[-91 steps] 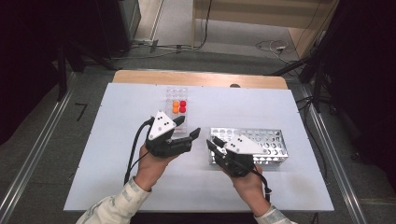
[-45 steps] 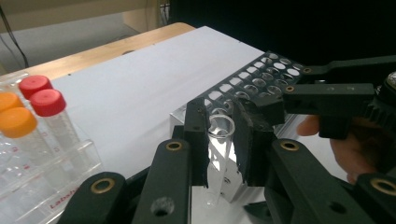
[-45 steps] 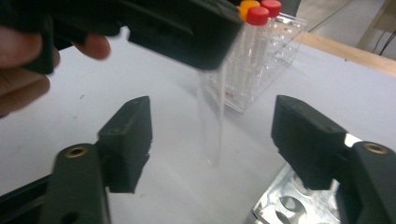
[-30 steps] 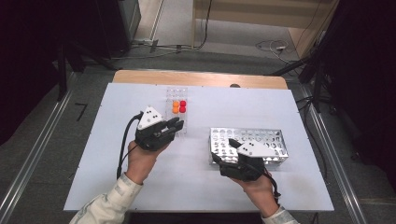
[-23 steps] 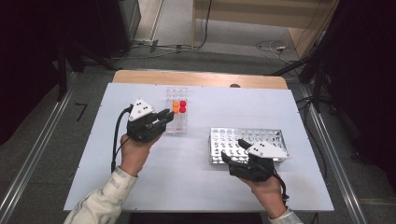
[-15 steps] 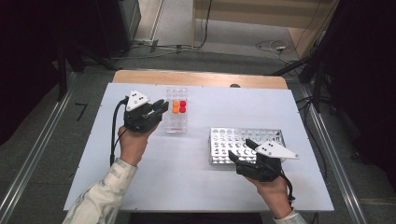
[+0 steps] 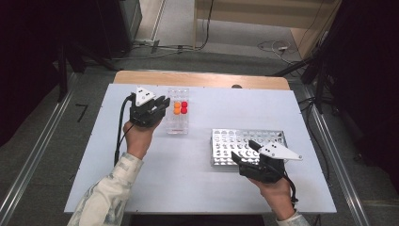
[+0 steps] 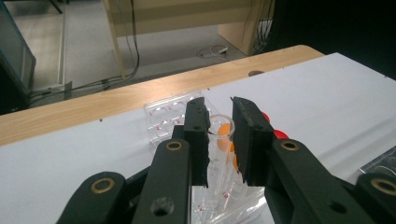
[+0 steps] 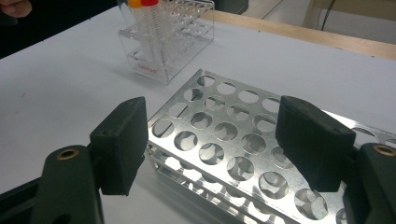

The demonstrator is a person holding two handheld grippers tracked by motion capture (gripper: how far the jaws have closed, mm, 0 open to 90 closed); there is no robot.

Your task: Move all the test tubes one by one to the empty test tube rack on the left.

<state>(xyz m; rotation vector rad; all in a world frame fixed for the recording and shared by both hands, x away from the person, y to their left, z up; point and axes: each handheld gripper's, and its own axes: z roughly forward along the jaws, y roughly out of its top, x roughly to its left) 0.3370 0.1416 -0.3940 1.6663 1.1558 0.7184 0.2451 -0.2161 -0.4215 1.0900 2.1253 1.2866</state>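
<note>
White tabletop (image 7: 141,188): left gripper (image 7: 160,104), jaws narrowed and empty, has shifted to the clear tube rack (image 7: 178,123); right gripper (image 7: 244,153), wide open, waits at the metal rack (image 7: 235,141), so tube pickup appears imminent.

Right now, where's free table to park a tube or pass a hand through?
Free: the wide strip between the clear rack and metal rack, the near edge between both forearms, and the far right corner behind the metal rack. Crowded: the left gripper at the clear rack, the right gripper over the metal rack.
</note>
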